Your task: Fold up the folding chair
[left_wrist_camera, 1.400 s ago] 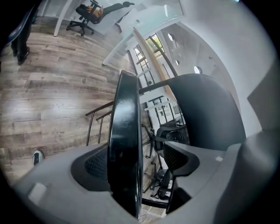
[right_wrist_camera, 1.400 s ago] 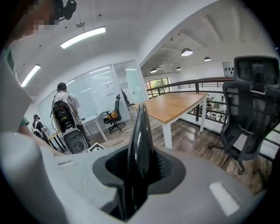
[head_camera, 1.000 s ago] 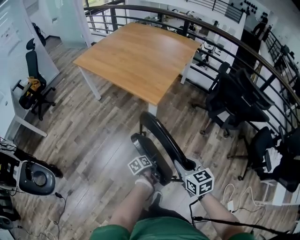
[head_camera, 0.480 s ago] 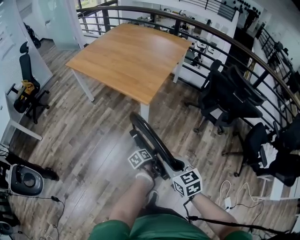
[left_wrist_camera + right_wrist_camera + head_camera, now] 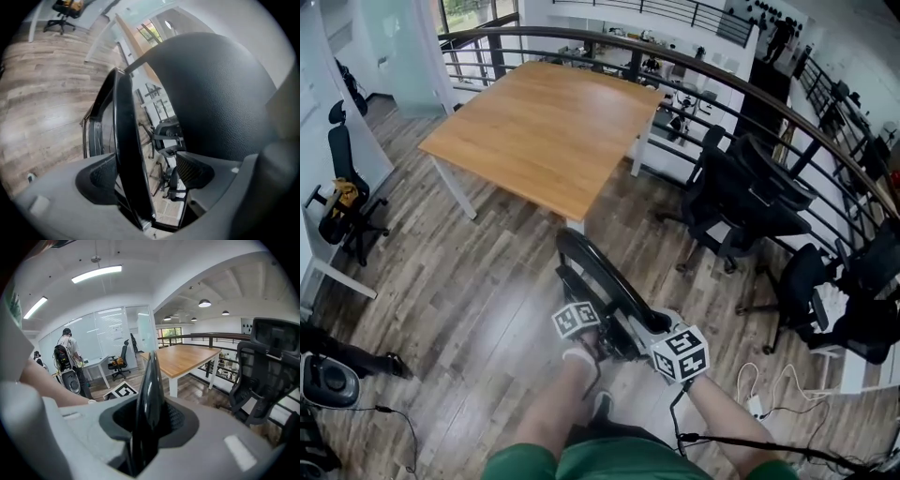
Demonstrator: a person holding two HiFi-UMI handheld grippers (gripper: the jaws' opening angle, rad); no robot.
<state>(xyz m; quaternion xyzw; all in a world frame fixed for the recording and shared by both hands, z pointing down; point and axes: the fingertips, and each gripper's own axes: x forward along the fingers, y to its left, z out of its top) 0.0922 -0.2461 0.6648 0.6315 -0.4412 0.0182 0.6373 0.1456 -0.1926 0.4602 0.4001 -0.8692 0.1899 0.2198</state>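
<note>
Head view: folding chair rim between parted left jaws and opening right jaws, floor leftward.

The head view looks steeply down from above the person's legs, with the folding chair at lower centre and the wooden table at upper left. Both gripper views look from very near along the chair's black frame. The right gripper view, facing level, shares the table with the head view.
</note>
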